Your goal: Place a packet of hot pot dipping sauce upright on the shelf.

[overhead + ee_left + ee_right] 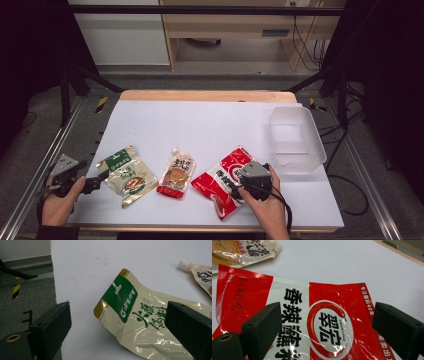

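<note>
Three food pouches lie in a row near the table's front edge. The cream pouch with a green label (pixel 127 175) (pixel 140 322) is on the left, and my left gripper (pixel 100 180) (pixel 117 308) hovers at its left end, open, jaws on either side of its top corner without touching. A small spouted pouch (pixel 176 175) (pixel 200 272) (pixel 244 251) lies in the middle. The red and white packet (pixel 217 182) (pixel 327 322) is on the right. My right gripper (pixel 240 180) (pixel 328 312) is open just above it, jaws spread across its printed face.
A clear plastic tub (pixel 296 140) stands empty at the table's right edge. The white tabletop (pixel 200 125) stretches behind the pouches, with a wooden strip along its far edge. Dark frame rails and floor surround the table.
</note>
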The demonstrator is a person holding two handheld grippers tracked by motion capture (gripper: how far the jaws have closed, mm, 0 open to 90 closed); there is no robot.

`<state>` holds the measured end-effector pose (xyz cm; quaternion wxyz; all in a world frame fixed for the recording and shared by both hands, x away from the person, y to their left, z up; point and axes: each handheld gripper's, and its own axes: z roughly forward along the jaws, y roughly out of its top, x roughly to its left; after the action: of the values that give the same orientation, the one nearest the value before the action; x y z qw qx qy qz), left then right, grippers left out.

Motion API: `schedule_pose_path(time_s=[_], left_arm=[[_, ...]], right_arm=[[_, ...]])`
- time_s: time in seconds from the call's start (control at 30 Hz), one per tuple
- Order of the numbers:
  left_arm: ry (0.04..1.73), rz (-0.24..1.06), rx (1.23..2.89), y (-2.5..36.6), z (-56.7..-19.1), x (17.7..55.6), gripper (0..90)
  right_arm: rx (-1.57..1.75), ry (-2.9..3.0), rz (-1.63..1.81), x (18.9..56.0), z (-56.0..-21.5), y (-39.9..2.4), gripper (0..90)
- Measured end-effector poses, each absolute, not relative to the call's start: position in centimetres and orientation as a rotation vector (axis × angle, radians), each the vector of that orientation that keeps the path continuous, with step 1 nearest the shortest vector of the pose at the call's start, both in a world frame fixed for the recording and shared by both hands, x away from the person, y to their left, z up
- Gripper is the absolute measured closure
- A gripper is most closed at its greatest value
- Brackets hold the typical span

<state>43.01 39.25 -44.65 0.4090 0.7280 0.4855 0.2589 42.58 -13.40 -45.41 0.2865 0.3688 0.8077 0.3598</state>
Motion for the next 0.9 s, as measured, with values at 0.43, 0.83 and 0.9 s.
schedule_pose_path(time_s=[0.43,0.83,0.9], left_arm=[[1.223,0.633,1.854,39.3,-44.8,42.8,11.2],[1.254,0.55,1.921,39.4,-45.7,43.5,22.3],[1.258,0.536,1.941,39.3,-46.0,43.7,23.3]], right_arm=[[1.0,2.117,0.995,41.6,-44.9,-14.4,9.2],[1.028,2.113,0.987,41.8,-45.1,-14.6,9.1],[1.027,2.123,0.982,41.9,-45.2,-14.7,8.9]])
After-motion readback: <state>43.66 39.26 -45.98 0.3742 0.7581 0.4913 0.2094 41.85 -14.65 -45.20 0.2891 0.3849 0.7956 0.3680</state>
